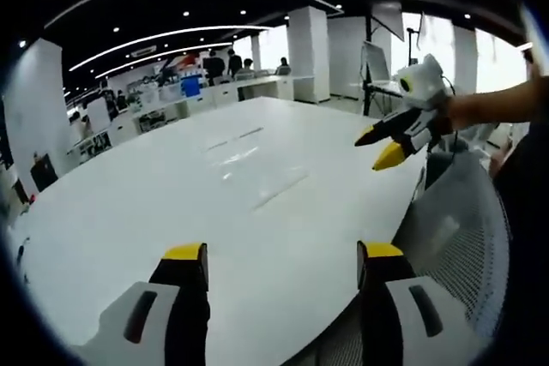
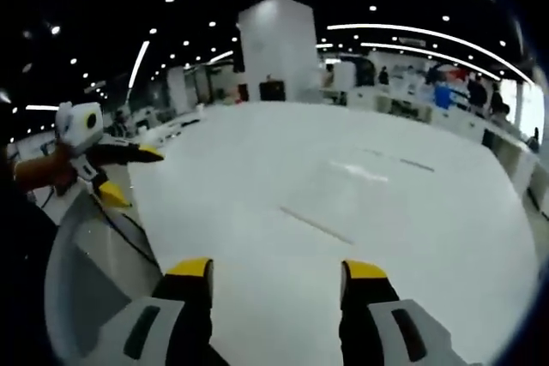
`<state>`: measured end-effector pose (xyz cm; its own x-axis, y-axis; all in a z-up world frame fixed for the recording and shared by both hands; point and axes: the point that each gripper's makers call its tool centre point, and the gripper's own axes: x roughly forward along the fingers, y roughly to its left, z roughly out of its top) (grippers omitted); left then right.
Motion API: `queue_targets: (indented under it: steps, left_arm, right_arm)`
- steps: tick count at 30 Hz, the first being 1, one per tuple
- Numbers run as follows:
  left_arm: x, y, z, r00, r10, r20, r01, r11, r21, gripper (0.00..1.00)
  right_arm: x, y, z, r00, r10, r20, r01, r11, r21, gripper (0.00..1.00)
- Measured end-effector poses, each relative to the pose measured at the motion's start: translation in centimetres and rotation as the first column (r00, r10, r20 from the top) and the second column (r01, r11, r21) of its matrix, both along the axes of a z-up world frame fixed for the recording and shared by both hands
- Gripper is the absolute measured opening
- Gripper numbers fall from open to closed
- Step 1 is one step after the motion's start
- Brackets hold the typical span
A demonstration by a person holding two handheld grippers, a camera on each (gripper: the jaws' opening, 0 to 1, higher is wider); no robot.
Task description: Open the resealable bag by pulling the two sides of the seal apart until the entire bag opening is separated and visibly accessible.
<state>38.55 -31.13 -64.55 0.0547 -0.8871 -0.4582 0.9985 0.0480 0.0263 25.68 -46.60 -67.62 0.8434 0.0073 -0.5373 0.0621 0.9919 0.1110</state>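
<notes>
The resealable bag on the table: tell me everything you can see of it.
The resealable bag lies flat on the white table, well ahead of both grippers, and nothing touches it. It looks like clear, thin plastic, nearly invisible against the tabletop and shown mainly by faint glare and darker straight lines along its edges. In the right gripper view it shows the same way: a pale sheen with thin dark lines beside it. Whether the seal is closed or parted is too faint to tell. The left gripper and right gripper are open and empty.

White table point(image 1: 171, 203) – clear resealable bag point(image 1: 249, 160) flat on top
</notes>
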Motion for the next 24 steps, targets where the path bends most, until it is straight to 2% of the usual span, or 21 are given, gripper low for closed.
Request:
queue_targets:
  steps: [6,9,14,18,24]
  left_arm:
    - [0.2,-0.4,0.1,1.0,0.016,-0.012,-0.016,1.0,-0.01,0.72]
    - [0.2,-0.5,-0.2,1.0,0.01,-0.011,-0.01,1.0,-0.002,0.75]
    - [0.2,-0.4,-0.6,1.0,0.012,-0.007,-0.012,1.0,-0.005,0.87]
    - [0.1,-0.3,-0.8,1.0,0.018,-0.014,-0.018,1.0,-0.009,0.92]
    - [0.0,-0.2,-1.2,0.999,0.027,-0.036,-0.027,1.0,-0.009,0.94]
  right_arm:
    - [-0.7,0.6,-0.2,0.999,-0.041,0.033,0.041,0.999,0.003,0.64]
    - [-0.9,0.6,0.0,0.997,-0.064,0.044,0.064,0.998,-0.004,0.71]
    - [-1.0,0.9,0.5,0.992,-0.09,0.087,0.087,0.996,0.038,0.82]
    - [-1.2,0.9,0.7,0.991,-0.096,0.092,0.094,0.995,0.021,0.88]
    - [-1.5,1.1,0.6,0.988,-0.115,0.098,0.113,0.993,0.024,0.93]
